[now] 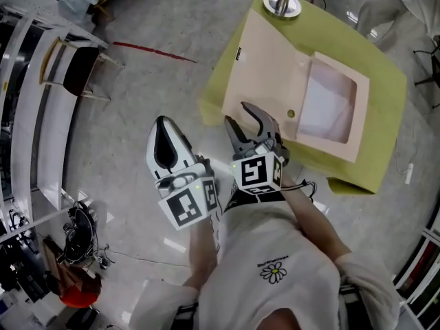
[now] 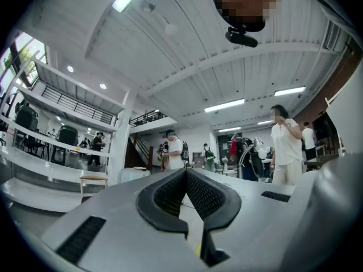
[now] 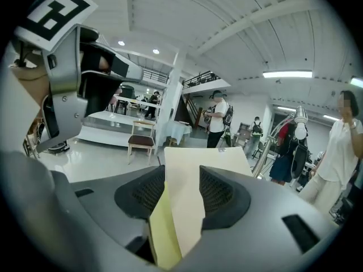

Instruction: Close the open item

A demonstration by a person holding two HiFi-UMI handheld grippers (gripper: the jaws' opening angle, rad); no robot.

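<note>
We see open beige box [image 1: 271, 67] lying flat on yellow-green cloth [image 1: 382, 81] over surface: lid panel to left, tray part to right. Right tongs [image 1: 246, 121] apart at box's near edge, with panel edge and cloth showing between 2 pads. Left tongs [image 1: 163, 126] together, empty, over floor [image 1: 130, 102] left of surface. Chair [image 1: 74, 71] well apart, far left. Pole base [image 1: 282, 4] at cloth's far edge.

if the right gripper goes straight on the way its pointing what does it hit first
Most likely the beige box's open flap. The right gripper points along it with its jaws apart, and the flap's near edge shows between them. Whether they already touch it is unclear.
</note>
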